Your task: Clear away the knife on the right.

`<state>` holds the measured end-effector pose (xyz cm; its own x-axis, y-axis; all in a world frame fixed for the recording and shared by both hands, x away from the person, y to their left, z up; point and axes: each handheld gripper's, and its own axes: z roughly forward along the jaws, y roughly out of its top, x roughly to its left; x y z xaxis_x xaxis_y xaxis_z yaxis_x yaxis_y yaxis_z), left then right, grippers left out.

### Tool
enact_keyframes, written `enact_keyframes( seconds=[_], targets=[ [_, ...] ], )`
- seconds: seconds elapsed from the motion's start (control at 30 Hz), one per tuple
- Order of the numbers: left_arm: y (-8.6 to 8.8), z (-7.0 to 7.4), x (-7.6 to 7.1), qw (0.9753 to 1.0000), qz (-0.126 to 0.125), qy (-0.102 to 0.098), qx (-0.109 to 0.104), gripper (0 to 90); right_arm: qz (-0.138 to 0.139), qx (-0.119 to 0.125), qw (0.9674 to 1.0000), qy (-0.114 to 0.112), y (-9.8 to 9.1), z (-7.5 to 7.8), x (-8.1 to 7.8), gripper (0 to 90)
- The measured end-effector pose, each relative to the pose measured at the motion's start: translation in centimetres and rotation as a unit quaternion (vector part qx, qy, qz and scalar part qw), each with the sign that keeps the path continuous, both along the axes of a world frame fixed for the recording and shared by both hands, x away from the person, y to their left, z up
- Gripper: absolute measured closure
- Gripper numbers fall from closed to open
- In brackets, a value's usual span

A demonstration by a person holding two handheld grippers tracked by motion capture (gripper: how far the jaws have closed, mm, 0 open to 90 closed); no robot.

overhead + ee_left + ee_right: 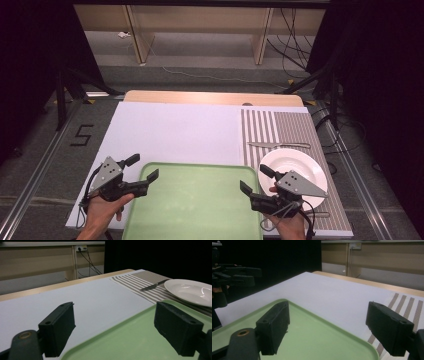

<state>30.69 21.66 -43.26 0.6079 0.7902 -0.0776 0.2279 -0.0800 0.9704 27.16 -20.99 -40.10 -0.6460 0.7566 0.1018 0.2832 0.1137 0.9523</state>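
- A pale green tray (pixel 192 200), rectangular with rounded corners and a low raised rim, is seen bare at the near edge of the table, on a white sheet (pixel 175 130).
- The left gripper (pixel 142 169) is held at the tray's near-left corner, jaws spread wide, nothing grasped or touched.
- The right gripper (pixel 255 181) is held at the tray's right rim, jaws spread wide, nothing grasped.
- A white plate (pixel 295 167) lies just right of the tray on a striped placemat (pixel 280 127).
- A knife (pixel 279 145) lies beyond the plate.

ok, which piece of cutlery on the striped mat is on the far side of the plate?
The knife, lying crosswise beyond the white plate. The other utensil lies at the mat's near edge, behind the right hand-held gripper.
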Motion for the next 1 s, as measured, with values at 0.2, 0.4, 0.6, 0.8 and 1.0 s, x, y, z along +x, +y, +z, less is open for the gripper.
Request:
enact_keyframes(
  seconds=[0.2,0.4,0.6,0.8,1.0],
  targets=[
    [0.0,0.0,0.0,1.0000,0.003,-0.001,-0.001,16.4,-0.001,0.008,1.0000,-0.002,0.0,0.0,0.1,21.0],
    [0.0,0.0,0.1,1.0000,0.004,0.001,-0.003,16.4,0.004,-0.009,1.0000,0.001,-0.2,0.3,0.2,21.1],
    [0.0,0.0,0.1,1.0000,0.003,0.001,0.000,16.4,0.001,-0.007,1.0000,-0.001,-0.9,0.7,0.8,21.3],
    [-0.1,-0.1,0.1,1.0000,-0.001,0.001,0.001,16.4,0.012,-0.002,0.9999,0.002,-1.7,1.5,1.8,21.8],
    [0.0,-0.2,0.3,1.0000,0.001,0.006,0.001,16.4,0.023,-0.040,0.9985,0.030,-3.5,2.9,3.4,22.9]
  ],
)
